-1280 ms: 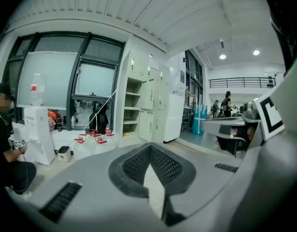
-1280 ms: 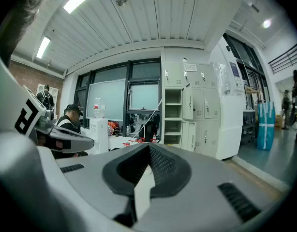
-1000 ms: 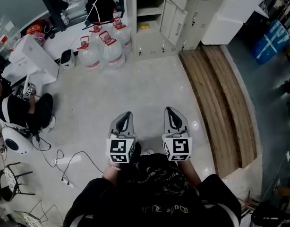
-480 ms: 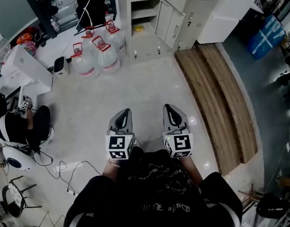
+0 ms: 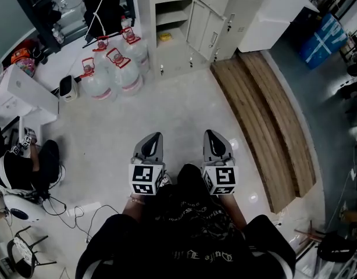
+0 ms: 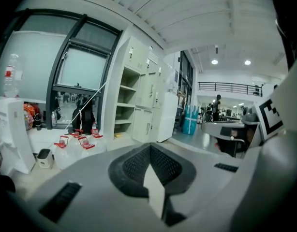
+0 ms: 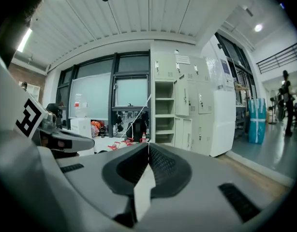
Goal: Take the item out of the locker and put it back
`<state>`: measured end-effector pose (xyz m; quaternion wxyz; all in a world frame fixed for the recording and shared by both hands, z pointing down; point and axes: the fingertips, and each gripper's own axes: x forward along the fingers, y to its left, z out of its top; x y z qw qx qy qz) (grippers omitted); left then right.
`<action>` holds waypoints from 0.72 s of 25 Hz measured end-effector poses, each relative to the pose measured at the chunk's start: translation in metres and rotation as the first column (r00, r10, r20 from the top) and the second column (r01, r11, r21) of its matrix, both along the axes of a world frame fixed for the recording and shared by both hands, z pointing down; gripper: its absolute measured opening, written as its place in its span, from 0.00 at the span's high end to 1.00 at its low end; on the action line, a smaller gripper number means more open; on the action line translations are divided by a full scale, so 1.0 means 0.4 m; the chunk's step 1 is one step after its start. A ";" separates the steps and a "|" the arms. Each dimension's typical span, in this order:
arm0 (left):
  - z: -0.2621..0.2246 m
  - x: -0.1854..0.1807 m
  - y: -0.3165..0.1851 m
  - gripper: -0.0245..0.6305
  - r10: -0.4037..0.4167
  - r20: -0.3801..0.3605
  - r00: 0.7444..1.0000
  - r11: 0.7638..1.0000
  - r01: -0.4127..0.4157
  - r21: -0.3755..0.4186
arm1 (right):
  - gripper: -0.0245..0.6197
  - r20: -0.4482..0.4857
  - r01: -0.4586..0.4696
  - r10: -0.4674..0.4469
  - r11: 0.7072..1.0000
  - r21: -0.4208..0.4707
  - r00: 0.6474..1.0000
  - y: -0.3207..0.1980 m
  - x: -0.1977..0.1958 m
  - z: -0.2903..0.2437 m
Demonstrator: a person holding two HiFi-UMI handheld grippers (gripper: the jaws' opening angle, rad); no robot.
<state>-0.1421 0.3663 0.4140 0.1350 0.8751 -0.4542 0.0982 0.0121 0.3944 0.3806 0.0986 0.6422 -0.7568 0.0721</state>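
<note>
Drifting left in the head view since a second ago, the small yellow item (image 5: 164,37) lies on a low open shelf of the far white locker (image 5: 209,25), water jugs (image 5: 111,68) just to its left. Well nearer, the left gripper (image 5: 154,139) and right gripper (image 5: 211,136) point toward it side by side over the pale floor (image 5: 184,103), both clenched with nothing between their jaws.

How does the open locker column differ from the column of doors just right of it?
The open locker column has no door across it, so its shelves show; the door column is fronted by doors with small handles. A small yellow item lies low in the open locker column; whatever the door column holds is hidden. Both are pale and stand side by side.
</note>
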 end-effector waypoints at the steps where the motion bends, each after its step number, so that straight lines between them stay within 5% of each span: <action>1: 0.003 -0.003 -0.010 0.95 -0.008 -0.002 1.000 1.000 0.008 -0.007 | 0.95 0.005 0.001 -0.001 1.000 -0.004 1.000 -0.012 0.002 0.004; 18: -0.010 0.108 -0.356 0.95 -0.127 0.045 0.991 0.992 0.127 0.015 | 0.95 0.025 0.154 -0.154 0.988 0.017 0.988 -0.463 0.112 0.008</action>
